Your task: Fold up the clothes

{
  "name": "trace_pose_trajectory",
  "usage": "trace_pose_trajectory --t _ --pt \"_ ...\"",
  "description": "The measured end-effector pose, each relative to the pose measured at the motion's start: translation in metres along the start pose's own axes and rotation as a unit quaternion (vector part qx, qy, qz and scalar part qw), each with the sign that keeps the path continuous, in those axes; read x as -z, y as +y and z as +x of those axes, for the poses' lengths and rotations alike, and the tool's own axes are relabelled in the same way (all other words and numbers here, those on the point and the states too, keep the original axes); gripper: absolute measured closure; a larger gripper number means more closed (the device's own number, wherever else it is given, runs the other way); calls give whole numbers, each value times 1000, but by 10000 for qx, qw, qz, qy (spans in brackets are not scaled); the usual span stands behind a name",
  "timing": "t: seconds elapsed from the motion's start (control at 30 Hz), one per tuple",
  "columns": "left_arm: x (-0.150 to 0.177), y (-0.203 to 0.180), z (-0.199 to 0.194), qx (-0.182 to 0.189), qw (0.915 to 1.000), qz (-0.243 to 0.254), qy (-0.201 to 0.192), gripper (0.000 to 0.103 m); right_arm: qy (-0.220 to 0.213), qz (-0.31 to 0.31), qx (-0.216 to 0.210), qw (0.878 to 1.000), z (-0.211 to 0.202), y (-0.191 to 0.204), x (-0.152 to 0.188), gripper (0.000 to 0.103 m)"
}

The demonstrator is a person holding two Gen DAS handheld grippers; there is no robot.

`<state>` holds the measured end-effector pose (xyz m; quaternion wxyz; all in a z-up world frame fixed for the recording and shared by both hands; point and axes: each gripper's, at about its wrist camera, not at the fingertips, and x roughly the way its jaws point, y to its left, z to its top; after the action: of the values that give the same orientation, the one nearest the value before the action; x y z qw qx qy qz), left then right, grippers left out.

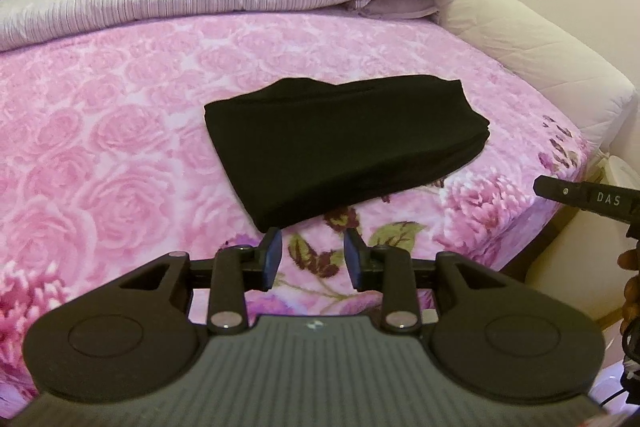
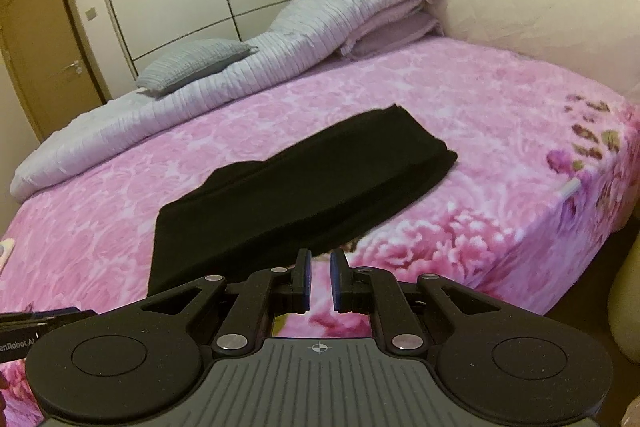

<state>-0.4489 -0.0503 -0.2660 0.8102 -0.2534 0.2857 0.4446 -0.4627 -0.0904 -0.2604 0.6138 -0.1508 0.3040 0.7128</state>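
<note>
Currently black garment (image 1: 340, 143) lies folded flat, layered, mid pink blanket (image 1: 120, 147). Left gripper (image 1: 313, 257) and right gripper (image 2: 319, 277) both parted, empty, just short of it. Looks soft, light, floppy; pinch stacked edge.

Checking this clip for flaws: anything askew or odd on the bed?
Nothing stands out. The black garment lies folded flat on the pink floral blanket; both claws, left and right, are open and empty.
</note>
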Motion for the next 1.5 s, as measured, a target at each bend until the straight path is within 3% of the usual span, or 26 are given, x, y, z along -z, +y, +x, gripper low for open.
trace_pose_trajectory --t 0.4,0.53,0.7,0.83,1.1,1.23,1.27,1.4,1.43,1.5 --pt "5 4 -14 4 9999 13 -133 73 -428 -169 -289 9985 -25 4 -2 94" --pt "4 19 -3 75 9997 -224 -28 73 -399 -325 -482 9975 -15 6 -4 93" --pt "6 48 22 83 9973 -679 252 72 -60 -587 -445 9973 15 11 1 93" --pt "7 73 48 275 9897 -1291 548 72 68 -767 -615 9951 40 9 7 94" --pt "1 104 93 353 9735 -2136 740 72 627 -1007 -336 9924 104 4 8 92" --pt "-6 121 112 484 9624 -2551 802 72 498 -1386 -380 9884 119 5 11 93" --pt "-8 124 116 504 9606 -2609 812 72 433 -1518 -470 9863 121 6 12 103" --pt "-13 131 128 599 9558 -2760 817 72 271 -1945 -596 9787 129 12 17 103" --pt "-13 133 131 634 9538 -2819 828 71 242 -2155 -622 9742 131 16 20 103" --pt "-13 136 136 704 9495 -2936 849 71 185 -2573 -674 9638 135 24 27 90"
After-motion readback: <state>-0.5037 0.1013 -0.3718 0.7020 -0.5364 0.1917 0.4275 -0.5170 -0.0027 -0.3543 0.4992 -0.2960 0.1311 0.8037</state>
